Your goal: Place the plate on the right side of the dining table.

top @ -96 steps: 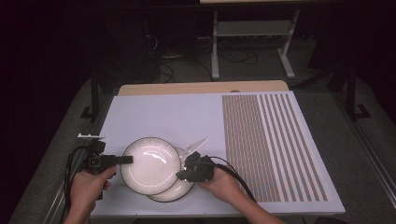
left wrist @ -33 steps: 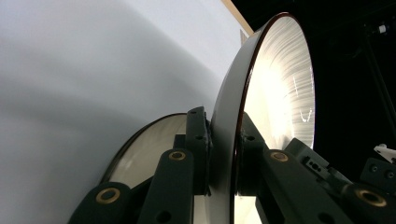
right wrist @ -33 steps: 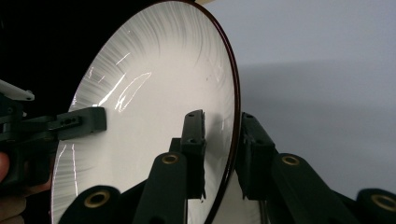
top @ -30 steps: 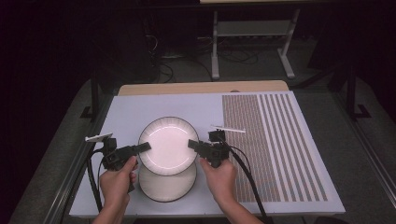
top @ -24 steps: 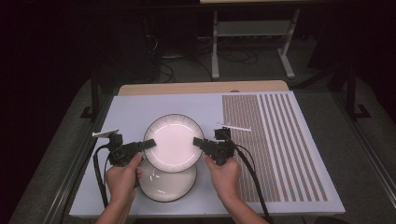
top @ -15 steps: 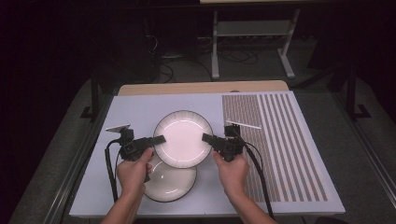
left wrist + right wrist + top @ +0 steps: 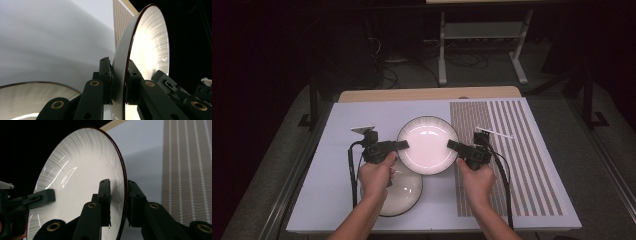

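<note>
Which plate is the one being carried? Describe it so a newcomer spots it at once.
On the white table mat, just left of its striped patch, a white plate with a dark rim sits between two hand-held grippers. The left gripper and right gripper each pinch its rim. The other plate, nearer the person, lies ungripped on the mat.

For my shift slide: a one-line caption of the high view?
Left gripper and right gripper clamp opposite rims of a white plate beyond a second plate.
</note>
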